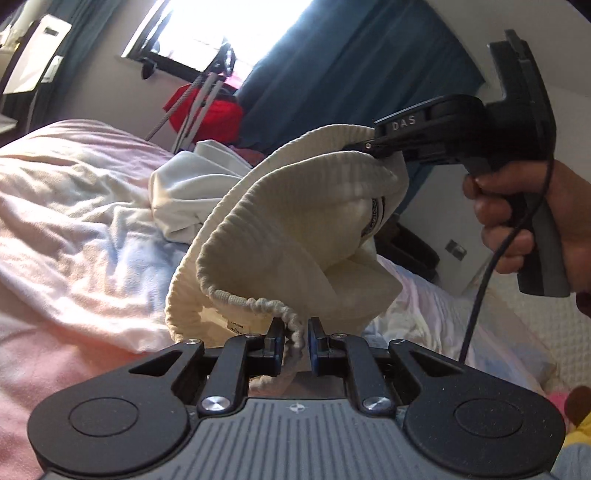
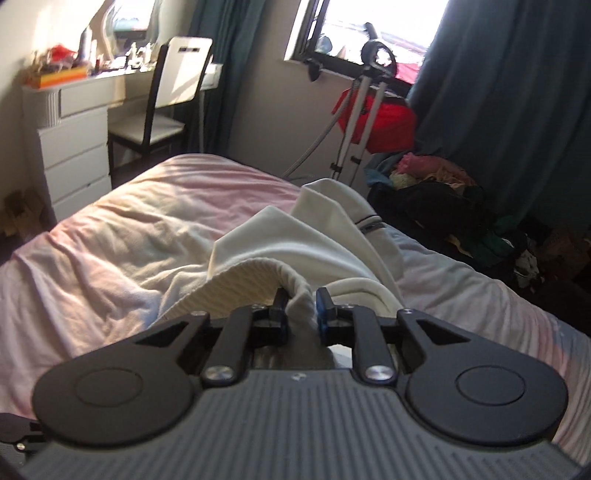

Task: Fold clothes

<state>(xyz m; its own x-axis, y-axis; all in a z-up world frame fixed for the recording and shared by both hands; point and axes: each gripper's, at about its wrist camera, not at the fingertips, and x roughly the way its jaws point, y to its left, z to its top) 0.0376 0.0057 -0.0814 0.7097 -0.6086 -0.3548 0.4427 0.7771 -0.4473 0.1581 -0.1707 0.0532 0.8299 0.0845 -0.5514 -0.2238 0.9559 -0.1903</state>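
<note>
Now | L gripper [image 1: 295, 334] + R gripper [image 2: 302, 306] both clamp cream garment [image 1: 295, 221] | over pink bed [image 1: 74, 221] | window [image 2: 369, 22], teal curtains [image 2: 517, 92]

The cream garment [image 1: 295, 236] is soft matt cloth with a ribbed knit hem and a bunched elastic cord [image 1: 258, 302] along its edge. The bedsheet [image 1: 74, 221] is thin, crumpled pale-pink cloth, matt. Each claw, left [image 1: 295, 341] and right [image 2: 302, 308], is matt black plastic with shiny metal screws, on a grey ribbed plastic body. The curtains [image 2: 517, 110] are heavy matt teal cloth. The drawer unit [image 2: 74, 147] looks smooth, painted white.
</note>
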